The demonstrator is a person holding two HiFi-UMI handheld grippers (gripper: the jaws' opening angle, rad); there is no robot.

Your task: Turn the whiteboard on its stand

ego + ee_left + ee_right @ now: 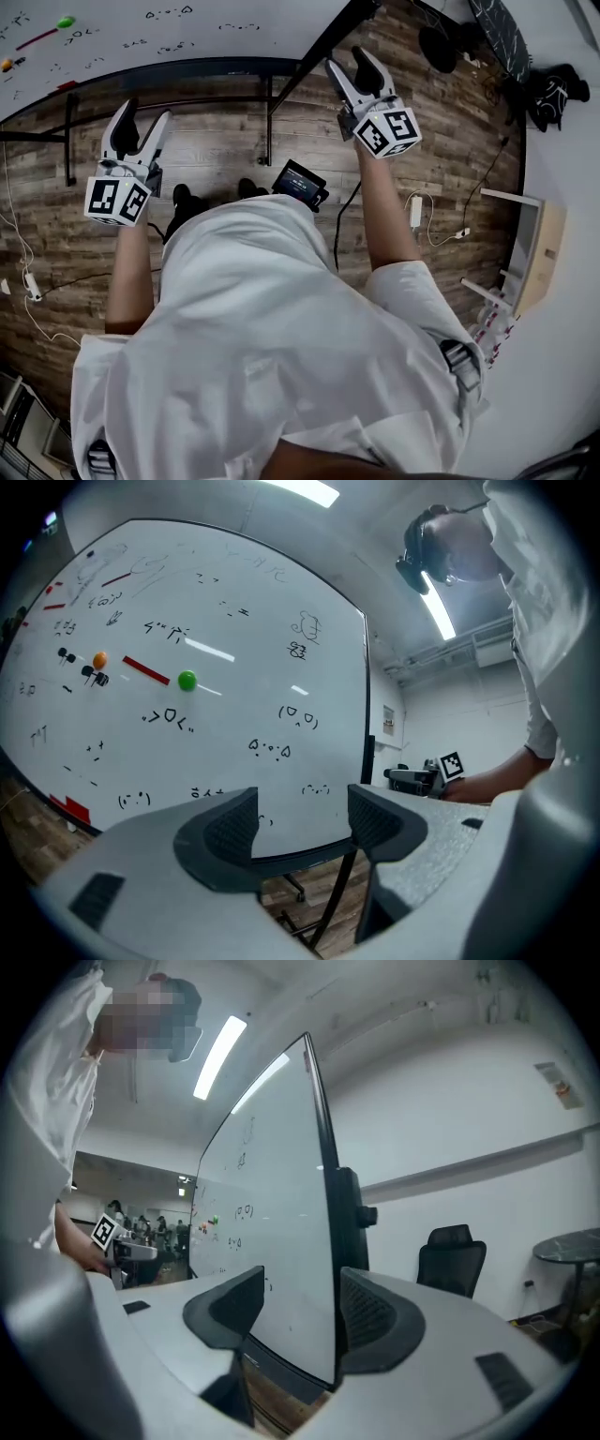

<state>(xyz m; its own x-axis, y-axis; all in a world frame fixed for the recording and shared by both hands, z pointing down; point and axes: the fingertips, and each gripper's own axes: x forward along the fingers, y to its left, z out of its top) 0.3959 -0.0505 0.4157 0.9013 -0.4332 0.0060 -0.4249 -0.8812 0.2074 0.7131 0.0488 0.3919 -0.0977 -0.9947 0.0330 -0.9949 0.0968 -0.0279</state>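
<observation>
Head view: the whiteboard (187,37) stands directly ahead of the person on its dark stand (270,122), which rests on the wooden floor (225,159). The right gripper (349,64) is raised at the whiteboard's right-hand edge. The left gripper (145,117) is held short of the whiteboard's lower rail, towards its middle.

Right gripper view: the right gripper (302,1297) has its claw apart, with the whiteboard's (272,1194) dark side frame standing in the gap. The claw is not clamped, and contact cannot be confirmed.

Left gripper view: the left gripper (300,808) also has its claw apart and holds nothing. It faces the written side of the whiteboard (234,667), whose bottom rail shows beyond the gap. A green magnet (187,680) and an orange magnet (99,659) sit on the whiteboard's face.

Assessment: the turn has not started, and the grip on the side frame is the step in hand.

Risks noted:
- A shallow or loose clamp on the narrow frame is likely to slip once the whiteboard is pushed.
- The stand's feet lie close to the person's feet, and a cable (342,220) runs on the floor below the whiteboard's right end. Either could catch or trip.
- The left claw, if pressed on the whiteboard's face, may smear the writing or knock off a magnet.
</observation>
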